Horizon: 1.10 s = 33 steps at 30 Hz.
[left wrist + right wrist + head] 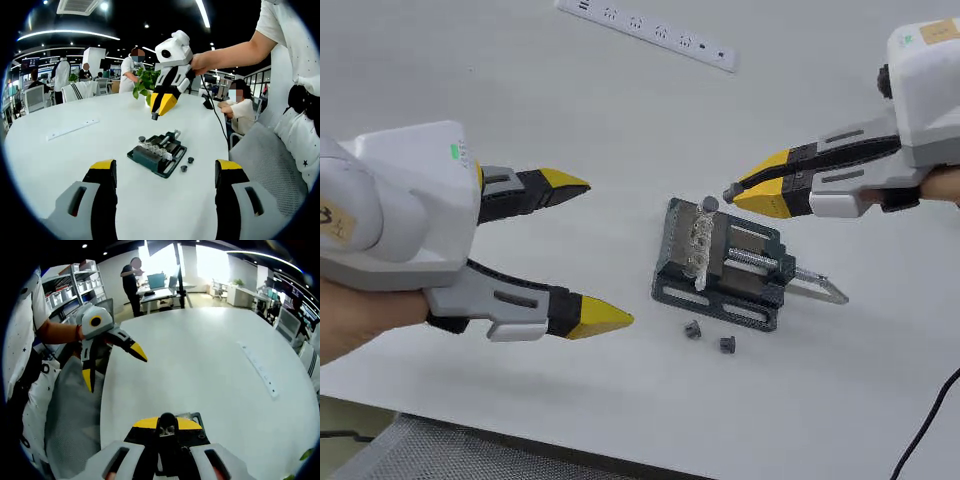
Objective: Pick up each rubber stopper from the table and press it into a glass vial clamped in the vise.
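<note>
Head view first: the left tool (588,250) comes in from the left, jaws spread wide with nothing between them, hovering over the white tabletop (500,70) well apart from the vise (757,262). The right tool (731,193) reaches in from the upper right, pinched narrow on a dark held stopper (728,190), right by the far end of the vise. A row of glass vials (698,248) sits clamped in the vise, and the far one already wears a fitted stopper (709,203). One loose stopper (693,329) and a second loose stopper (727,345) lie on the tabletop just beside the vise's near edge. A power strip (650,27) lies at the top, well apart, and a black cable (925,425) trails at the lower right. Over to the left gripper view: its own yellow-tipped jaws stand wide at the bottom and the vise sits straight ahead, with open tabletop in between. The right tool hangs above the vise's far end with the dark stopper at its tip. A potted plant (145,82) stands behind it, and a mesh chair (270,165) sits at the right. Now the right gripper view: the yellow tips are closed on the held stopper, hiding most of the vise below, with just a dark edge peeking out. The left tool shows at the left, jaws apart, and the power strip lies off to the right.
</note>
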{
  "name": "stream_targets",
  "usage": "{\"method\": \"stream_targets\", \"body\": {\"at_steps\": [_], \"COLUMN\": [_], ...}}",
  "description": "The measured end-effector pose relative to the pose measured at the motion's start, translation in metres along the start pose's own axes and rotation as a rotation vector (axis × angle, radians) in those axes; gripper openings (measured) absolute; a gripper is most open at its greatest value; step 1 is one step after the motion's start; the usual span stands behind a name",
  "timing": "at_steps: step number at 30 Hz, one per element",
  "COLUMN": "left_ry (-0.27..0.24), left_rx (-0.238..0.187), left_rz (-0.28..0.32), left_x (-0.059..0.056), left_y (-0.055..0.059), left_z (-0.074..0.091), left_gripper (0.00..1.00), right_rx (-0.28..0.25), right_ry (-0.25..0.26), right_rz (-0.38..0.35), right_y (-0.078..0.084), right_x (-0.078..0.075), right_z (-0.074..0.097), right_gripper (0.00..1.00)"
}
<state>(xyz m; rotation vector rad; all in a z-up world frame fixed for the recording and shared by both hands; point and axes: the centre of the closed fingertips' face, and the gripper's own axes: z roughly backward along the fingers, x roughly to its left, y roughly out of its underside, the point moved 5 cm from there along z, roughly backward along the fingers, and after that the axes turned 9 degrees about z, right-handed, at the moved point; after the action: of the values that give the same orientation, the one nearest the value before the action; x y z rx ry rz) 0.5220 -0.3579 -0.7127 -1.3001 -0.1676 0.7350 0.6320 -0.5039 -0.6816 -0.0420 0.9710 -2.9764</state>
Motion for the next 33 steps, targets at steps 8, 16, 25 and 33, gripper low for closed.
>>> {"method": "stream_targets", "body": {"at_steps": [8, 16, 25, 33], "left_ry": [0.019, 0.039, 0.062, 0.066], "left_rx": [-0.009, -0.019, -0.001, -0.002], "left_rz": [0.001, 0.004, 0.008, 0.017], "left_x": [-0.002, -0.004, -0.009, -0.009], "left_y": [0.001, 0.004, 0.011, 0.014], "left_z": [-0.002, -0.005, -0.007, -0.008], "left_gripper": [0.89, 0.96, 0.96, 0.96], "right_rx": [0.152, 0.217, 0.283, 0.303], "right_ry": [0.011, -0.015, -0.019, -0.020], "right_rz": [0.076, 0.110, 0.140, 0.147], "right_y": [0.010, 0.016, 0.028, 0.033], "right_x": [-0.011, -0.012, -0.017, -0.018], "right_z": [-0.018, -0.037, -0.051, -0.055], "right_gripper": [0.06, 0.06, 0.06, 0.06]}}
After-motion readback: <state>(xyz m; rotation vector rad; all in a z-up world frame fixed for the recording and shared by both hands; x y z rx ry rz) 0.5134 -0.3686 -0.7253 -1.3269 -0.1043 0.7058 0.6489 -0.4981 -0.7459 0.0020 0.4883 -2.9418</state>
